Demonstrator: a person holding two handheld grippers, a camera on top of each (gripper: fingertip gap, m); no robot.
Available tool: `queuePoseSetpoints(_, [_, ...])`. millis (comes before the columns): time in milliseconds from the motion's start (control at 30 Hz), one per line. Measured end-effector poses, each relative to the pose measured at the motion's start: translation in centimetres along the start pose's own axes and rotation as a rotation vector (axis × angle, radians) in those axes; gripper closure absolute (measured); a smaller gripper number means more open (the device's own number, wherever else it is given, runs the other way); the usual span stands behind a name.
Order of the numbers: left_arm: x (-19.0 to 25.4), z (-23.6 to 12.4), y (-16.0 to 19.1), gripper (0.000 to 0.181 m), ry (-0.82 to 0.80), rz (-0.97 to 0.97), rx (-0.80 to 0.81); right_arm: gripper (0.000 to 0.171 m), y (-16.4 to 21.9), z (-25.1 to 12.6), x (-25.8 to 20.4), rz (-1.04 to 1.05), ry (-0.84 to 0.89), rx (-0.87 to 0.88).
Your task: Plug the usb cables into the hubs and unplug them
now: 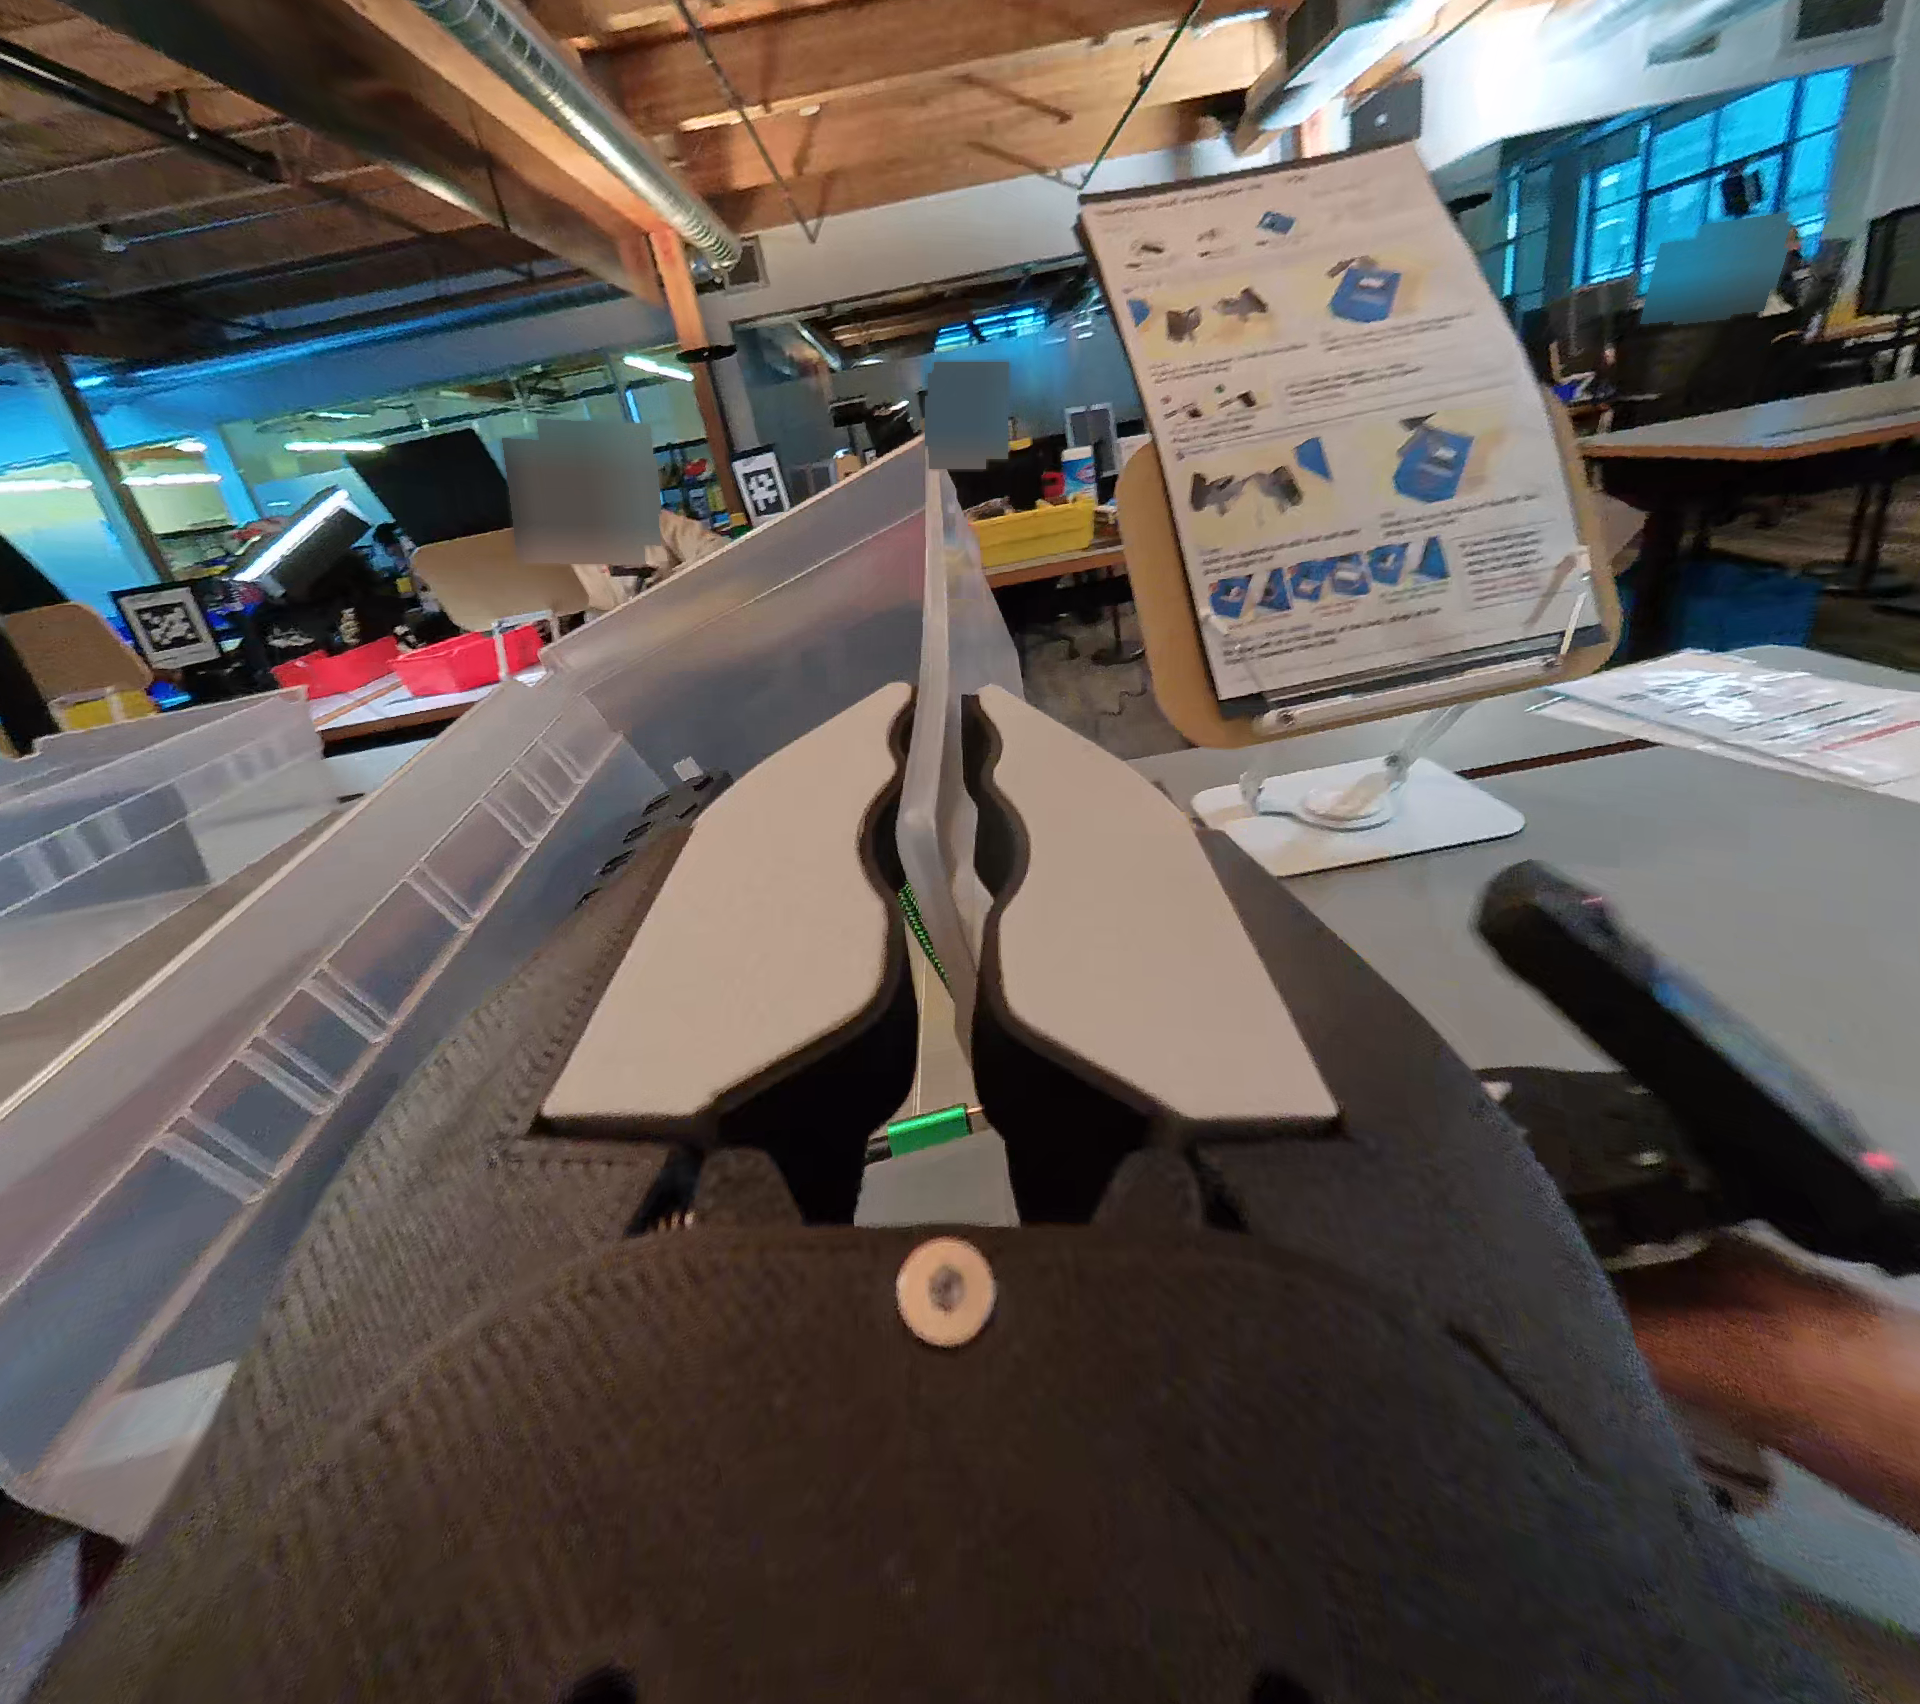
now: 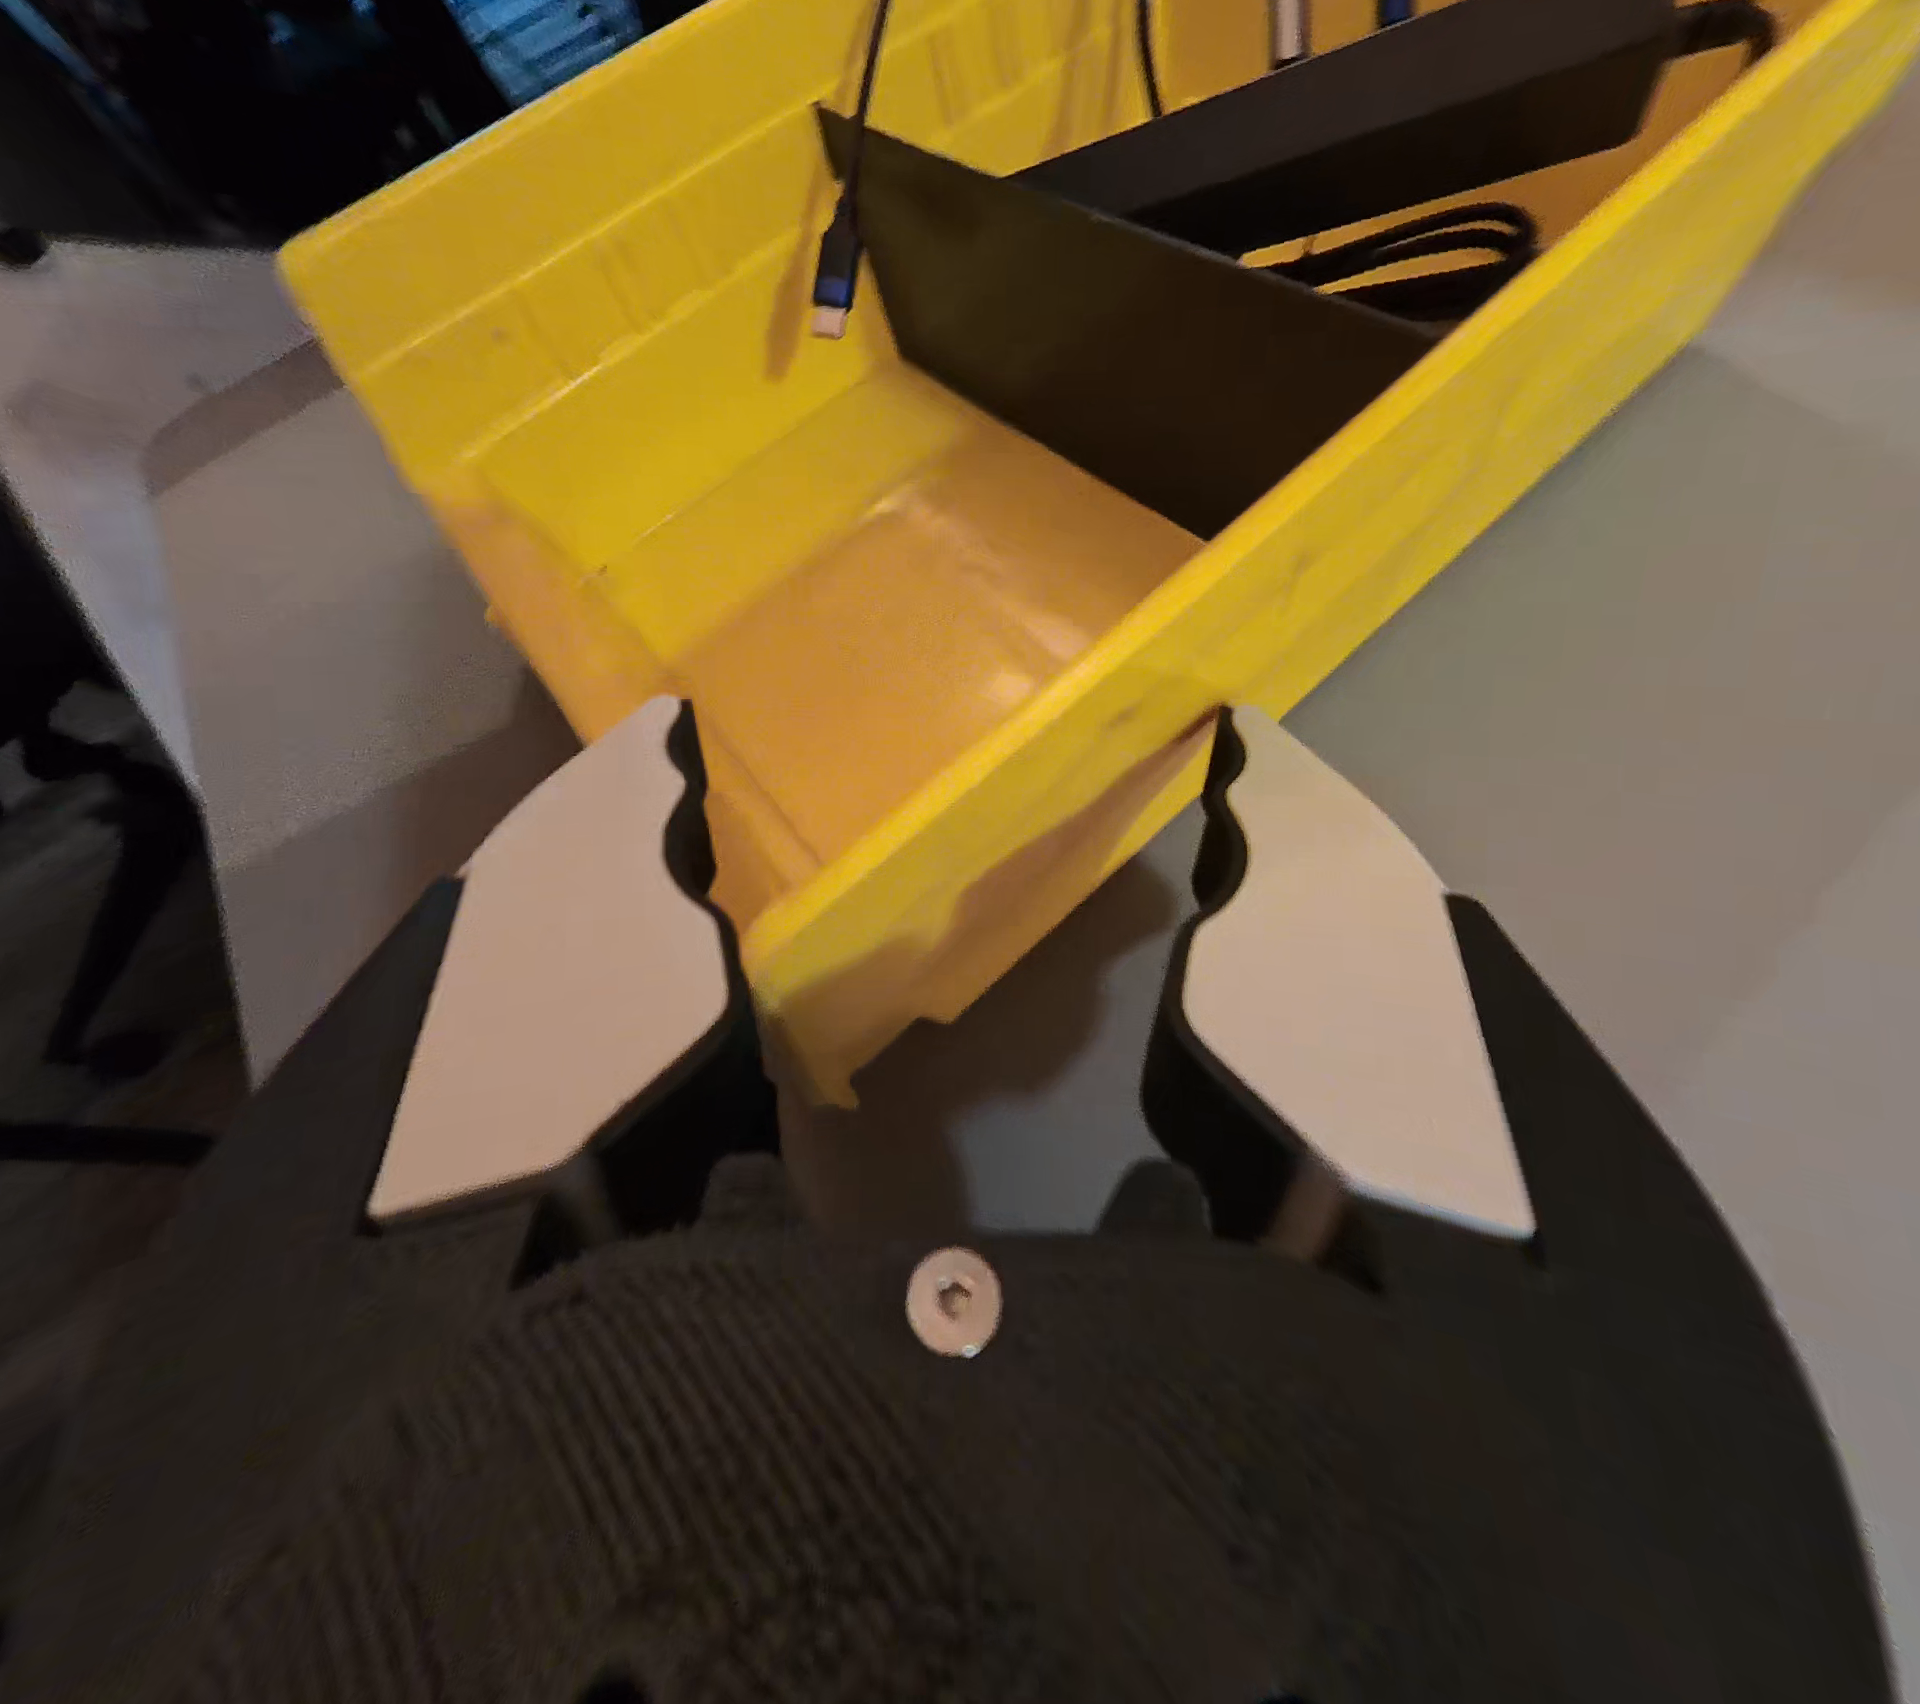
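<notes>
My left gripper (image 1: 943, 704) is shut on the upright wall of a clear plastic bin (image 1: 790, 605). A green braided cable (image 1: 914, 916) and its green plug (image 1: 928, 1135) lie between the fingers, lower down. A black piece with a row of slots (image 1: 634, 844) shows inside the clear bin. My right gripper (image 2: 951, 714) is open and straddles the near corner of a yellow bin (image 2: 1299, 574). In that bin a long black bar (image 2: 1403, 96) has several cables plugged into it. A loose black cable ends in a blue and black plug (image 2: 836, 272) hanging over a black divider (image 2: 1039, 324).
A document stand with a printed sheet (image 1: 1340, 449) stands on the grey table (image 1: 1662, 844) to the right. Another clear bin (image 1: 145, 781) sits at the left. The right gripper (image 1: 1662, 1083) and a hand show blurred at the right. A coiled black cable (image 2: 1392, 252) lies in the yellow bin.
</notes>
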State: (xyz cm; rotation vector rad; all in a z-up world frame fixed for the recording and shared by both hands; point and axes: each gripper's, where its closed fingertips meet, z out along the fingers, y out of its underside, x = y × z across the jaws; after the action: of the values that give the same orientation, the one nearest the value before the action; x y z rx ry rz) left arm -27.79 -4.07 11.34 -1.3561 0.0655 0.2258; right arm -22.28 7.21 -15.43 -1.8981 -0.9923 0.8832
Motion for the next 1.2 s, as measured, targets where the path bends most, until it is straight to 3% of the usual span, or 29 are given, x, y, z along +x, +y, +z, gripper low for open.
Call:
queuePoseSetpoints(100, [1.0, 0.1, -0.3, 0.176, 0.036, -0.017, 0.009, 0.083, 0.1, 1.6, -3.3, -0.019, -0.101, -0.062])
queuePoseSetpoints(200, [1.9, 0.2, 0.0, 0.175, 0.069, -0.018, 0.000, 0.082, -1.1, 0.5, -3.9, 0.001, -0.172, -0.025])
queuePoseSetpoints(333, [3.4, 0.3, 0.2, 0.175, 0.121, -0.018, -0.009, 0.085, -1.8, -5.2, -1.7, -0.007, -0.218, 0.051])
queuePoseSetpoints(467, [6.9, 0.3, -0.4, 0.175, 0.219, -0.013, -0.017, 0.095, -0.1, -13.5, 3.8, -0.020, -0.138, 0.098])
queuePoseSetpoints(667, [16.5, 0.2, -1.0, 0.175, 0.472, -0.075, -0.011, 0.104, 4.2, -26.7, 13.0, 0.031, 0.102, 0.143])
queuePoseSetpoints(833, [27.0, 0.8, -0.3, 0.176, 0.709, -0.191, -0.056, 0.109, 6.0, -36.0, 17.9, 0.183, 0.313, 0.365])
queuePoseSetpoints(1000, [36.9, 2.5, 3.2, 0.175, 0.871, -0.204, -0.128, 0.101, 7.8, -40.3, 21.2, 0.228, 0.484, 0.429])
queuePoseSetpoints(1200, [44.4, 4.3, 7.9, 0.175, 0.897, -0.123, -0.136, 0.098, 8.4, -41.3, 21.6, 0.323, 0.439, 0.464])
